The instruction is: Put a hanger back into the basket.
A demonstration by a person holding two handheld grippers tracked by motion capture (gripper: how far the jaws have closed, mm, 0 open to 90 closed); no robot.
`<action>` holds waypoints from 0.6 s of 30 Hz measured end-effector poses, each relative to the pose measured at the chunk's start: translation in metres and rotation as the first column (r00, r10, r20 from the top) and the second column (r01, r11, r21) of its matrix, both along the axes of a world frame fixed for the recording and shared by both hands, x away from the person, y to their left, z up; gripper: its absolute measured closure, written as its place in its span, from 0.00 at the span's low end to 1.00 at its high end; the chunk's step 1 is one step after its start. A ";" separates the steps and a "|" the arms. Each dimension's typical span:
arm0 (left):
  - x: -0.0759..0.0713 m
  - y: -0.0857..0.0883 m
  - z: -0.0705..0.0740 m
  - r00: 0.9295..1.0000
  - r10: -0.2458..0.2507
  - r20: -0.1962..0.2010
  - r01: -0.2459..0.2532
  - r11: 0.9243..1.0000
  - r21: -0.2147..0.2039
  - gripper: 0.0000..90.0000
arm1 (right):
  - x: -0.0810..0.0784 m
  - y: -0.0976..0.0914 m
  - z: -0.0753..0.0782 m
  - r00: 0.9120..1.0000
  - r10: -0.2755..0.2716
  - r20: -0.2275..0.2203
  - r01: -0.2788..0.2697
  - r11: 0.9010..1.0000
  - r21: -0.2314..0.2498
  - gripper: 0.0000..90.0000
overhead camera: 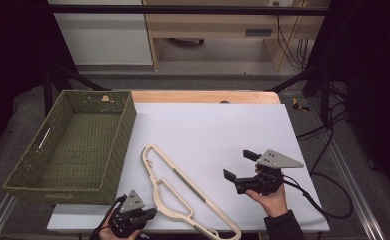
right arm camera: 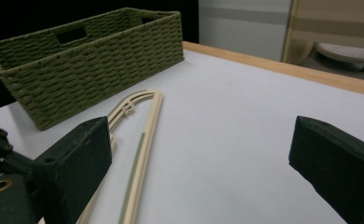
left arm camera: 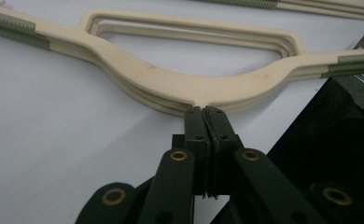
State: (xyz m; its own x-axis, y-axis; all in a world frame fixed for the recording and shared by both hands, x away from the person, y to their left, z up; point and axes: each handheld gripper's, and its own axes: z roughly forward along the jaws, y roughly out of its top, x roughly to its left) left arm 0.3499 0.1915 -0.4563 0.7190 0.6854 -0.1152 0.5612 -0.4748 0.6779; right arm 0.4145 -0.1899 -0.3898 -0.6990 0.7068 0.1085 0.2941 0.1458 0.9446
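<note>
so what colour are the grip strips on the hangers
Grey-green ribbed strips on cream hangers, clearest in the left gripper view.

Even light falls from above on the white bench [overhead camera: 218, 130], which stands bright while the room around it sinks into near black at both sides of the high view. Shadows are soft and short: a faint one hugs the hanger [overhead camera: 183, 190], a deeper one lies beside the basket [overhead camera: 73, 145]. The high view looks slightly soft and grainy. In the left gripper view the hanger [left arm camera: 180, 84] is sharp; in the right gripper view the near black pads [right arm camera: 77, 163] blur, and the basket [right arm camera: 91, 60] is clearer.
</note>
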 end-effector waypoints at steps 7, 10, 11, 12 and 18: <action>-0.001 -0.002 0.015 1.000 -0.007 0.023 0.007 1.000 0.007 0.98 | -0.007 0.041 -0.007 0.992 0.117 -0.055 -0.118 0.993 -0.011 0.09; -0.001 -0.003 0.019 1.000 -0.006 0.023 0.006 1.000 0.005 0.98 | -0.009 0.051 -0.008 0.989 0.133 -0.069 -0.136 0.990 -0.025 0.10; 0.000 -0.004 0.023 1.000 -0.008 0.026 0.008 1.000 0.014 0.98 | -0.011 0.061 -0.010 0.984 0.159 -0.079 -0.162 0.986 -0.032 0.10; 0.000 -0.004 0.023 1.000 -0.008 0.026 0.008 1.000 0.014 0.98 | -0.011 0.061 -0.010 0.984 0.159 -0.079 -0.162 0.986 -0.032 0.10; 0.005 -0.009 0.036 1.000 -0.012 0.011 0.011 0.999 0.042 0.98 | -0.016 0.088 -0.015 0.973 0.201 -0.114 -0.210 0.975 -0.075 0.15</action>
State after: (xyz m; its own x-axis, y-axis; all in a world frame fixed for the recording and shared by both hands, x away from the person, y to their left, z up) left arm 0.3550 0.1822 -0.4205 0.7280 0.6811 -0.0779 0.5478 -0.5097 0.6634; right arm 0.3984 -0.1021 -0.4053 -0.8179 0.5594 0.1347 0.3468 0.2924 0.8912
